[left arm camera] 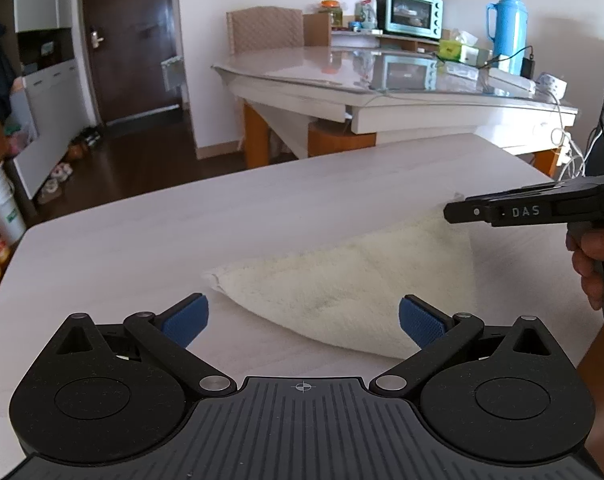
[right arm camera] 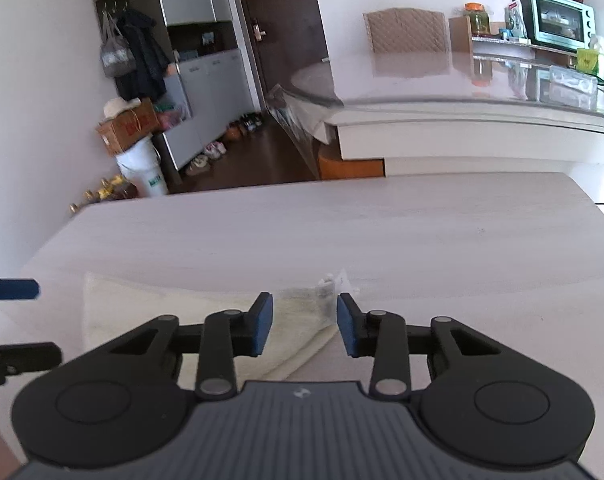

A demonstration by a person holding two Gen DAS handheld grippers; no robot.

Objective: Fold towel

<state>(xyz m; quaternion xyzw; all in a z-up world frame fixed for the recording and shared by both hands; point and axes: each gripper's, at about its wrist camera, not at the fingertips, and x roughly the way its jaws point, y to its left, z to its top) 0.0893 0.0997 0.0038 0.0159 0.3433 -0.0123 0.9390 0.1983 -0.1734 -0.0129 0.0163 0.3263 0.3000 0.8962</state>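
Observation:
A cream towel point(left arm camera: 342, 284) lies on the pale wooden table point(left arm camera: 221, 216), one part folded over. My left gripper point(left arm camera: 302, 320) is open wide, just short of the towel's near edge, with nothing between its blue pads. In the right wrist view the towel point(right arm camera: 205, 312) reaches its far right corner point(right arm camera: 330, 284), which has a small tag. My right gripper point(right arm camera: 304, 324) straddles that corner with its pads narrowed but still apart, gaps showing on both sides. From the left wrist view the right gripper point(left arm camera: 448, 214) shows side-on at that corner, with a hand point(left arm camera: 590, 264) on its grip.
Behind the work table stands a glass-topped dining table point(left arm camera: 342, 76) with a teal oven point(left arm camera: 414, 16), a blue flask point(left arm camera: 510, 28) and cables. To the left are dark floor, shoes, a white bucket point(right arm camera: 141, 168) and cabinets. The left gripper point(right arm camera: 17, 320) sits at the left edge.

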